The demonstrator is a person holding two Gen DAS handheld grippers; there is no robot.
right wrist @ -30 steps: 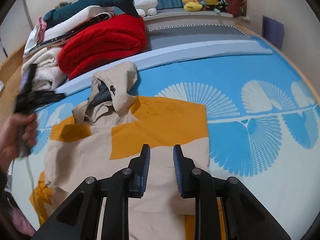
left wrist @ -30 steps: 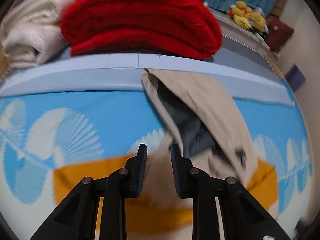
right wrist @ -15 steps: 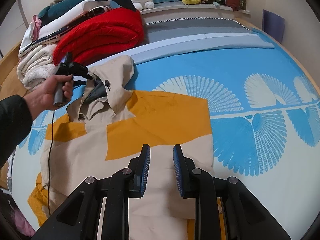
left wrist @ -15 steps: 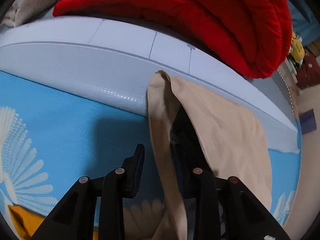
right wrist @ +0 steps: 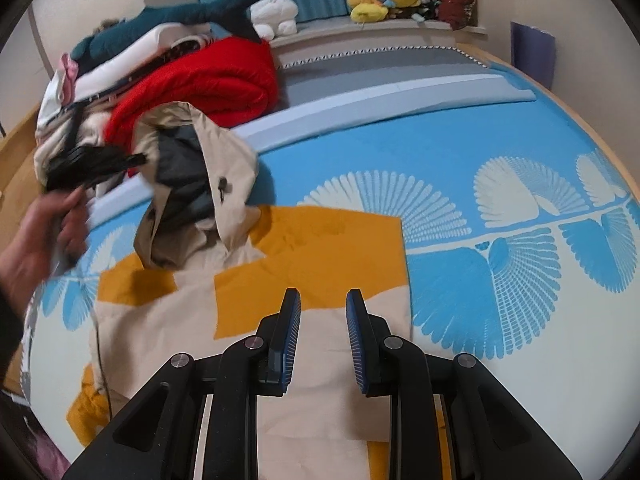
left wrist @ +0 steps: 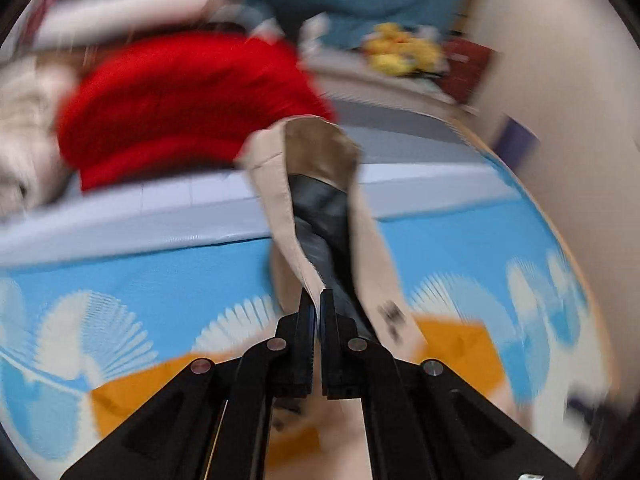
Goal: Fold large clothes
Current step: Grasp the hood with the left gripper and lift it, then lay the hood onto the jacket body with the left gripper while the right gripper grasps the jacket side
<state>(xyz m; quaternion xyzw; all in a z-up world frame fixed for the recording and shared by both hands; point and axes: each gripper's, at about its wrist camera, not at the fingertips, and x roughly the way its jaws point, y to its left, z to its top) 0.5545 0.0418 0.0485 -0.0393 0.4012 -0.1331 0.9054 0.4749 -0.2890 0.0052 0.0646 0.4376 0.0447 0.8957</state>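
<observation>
Since the earlier frame the left tool (left wrist: 319, 300) has clamped on the hood (right wrist: 216, 160) edge and lifted it at 10 o'clock. The jacket (right wrist: 312, 248) lies flat on the bed (right wrist: 460, 152); the right tool (right wrist: 323, 312) hovers above, fingers apart.

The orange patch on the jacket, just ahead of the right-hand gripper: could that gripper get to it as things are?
Probably yes. The right gripper is open over the jacket, and the orange patch lies flat and uncovered just ahead.
</observation>
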